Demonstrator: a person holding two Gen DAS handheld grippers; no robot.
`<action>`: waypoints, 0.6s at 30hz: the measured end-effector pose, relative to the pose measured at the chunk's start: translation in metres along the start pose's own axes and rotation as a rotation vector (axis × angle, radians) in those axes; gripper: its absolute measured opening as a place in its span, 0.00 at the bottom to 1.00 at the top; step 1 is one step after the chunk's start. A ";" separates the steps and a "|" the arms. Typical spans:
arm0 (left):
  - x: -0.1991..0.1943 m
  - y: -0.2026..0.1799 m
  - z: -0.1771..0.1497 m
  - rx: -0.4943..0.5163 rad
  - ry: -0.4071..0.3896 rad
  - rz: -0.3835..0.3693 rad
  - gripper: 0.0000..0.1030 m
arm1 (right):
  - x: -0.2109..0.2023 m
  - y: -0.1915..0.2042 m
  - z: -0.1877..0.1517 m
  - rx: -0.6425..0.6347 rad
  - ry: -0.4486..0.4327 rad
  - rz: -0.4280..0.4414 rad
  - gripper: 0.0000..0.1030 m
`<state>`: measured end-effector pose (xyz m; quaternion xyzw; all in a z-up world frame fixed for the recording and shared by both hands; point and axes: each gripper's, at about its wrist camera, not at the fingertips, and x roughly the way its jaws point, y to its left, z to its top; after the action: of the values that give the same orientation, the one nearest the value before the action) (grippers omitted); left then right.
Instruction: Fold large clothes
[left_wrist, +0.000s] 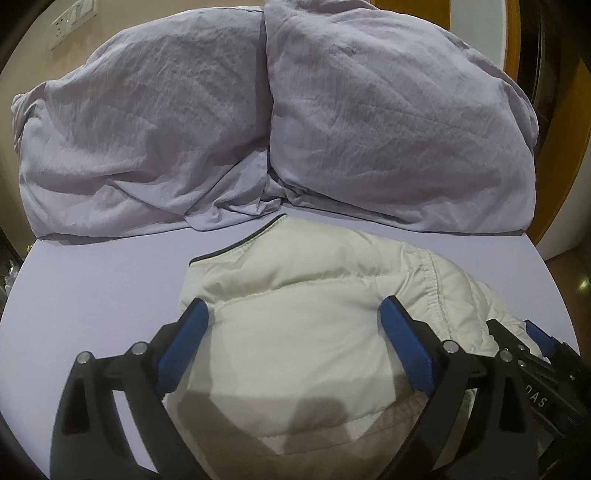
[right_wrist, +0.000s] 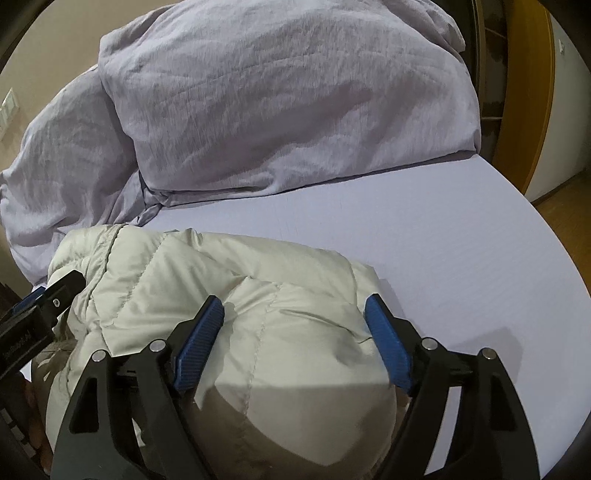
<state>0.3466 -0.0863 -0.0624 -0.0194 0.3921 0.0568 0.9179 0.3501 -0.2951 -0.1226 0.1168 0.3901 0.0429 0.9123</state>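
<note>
A cream quilted puffer jacket (left_wrist: 303, 295) lies bundled on the lavender bed sheet (left_wrist: 103, 280), its dark-trimmed edge toward the far side. My left gripper (left_wrist: 293, 302) hovers over the jacket's near left part, its blue pads (left_wrist: 184, 343) spread wide and gripping nothing. My right gripper (right_wrist: 294, 300) straddles the jacket's (right_wrist: 236, 273) near right bulge, jaws wide, pads (right_wrist: 388, 343) not pinching fabric. Each gripper shows in the other's view: the right gripper (left_wrist: 535, 343) at the right edge, the left gripper (right_wrist: 55, 295) at the left edge. The jacket's near hem is hidden under the grippers.
A crumpled lavender duvet (left_wrist: 258, 118) is heaped across the far side of the bed. Bare sheet (right_wrist: 424, 229) stretches to the right of the jacket. A wall socket plate (left_wrist: 72, 24) sits at the far left; a wooden door frame (right_wrist: 532, 92) and floor lie right.
</note>
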 end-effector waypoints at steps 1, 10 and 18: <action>0.001 0.000 -0.001 -0.001 -0.003 -0.001 0.93 | 0.002 0.000 -0.001 0.002 0.001 -0.001 0.80; 0.013 0.000 -0.012 -0.006 -0.024 -0.011 0.94 | 0.011 -0.005 -0.006 0.043 -0.006 0.016 0.86; 0.020 -0.002 -0.017 -0.006 -0.030 -0.005 0.95 | 0.015 -0.003 -0.010 0.032 -0.026 -0.001 0.86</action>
<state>0.3482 -0.0876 -0.0891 -0.0222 0.3781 0.0557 0.9238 0.3531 -0.2935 -0.1402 0.1315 0.3789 0.0345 0.9154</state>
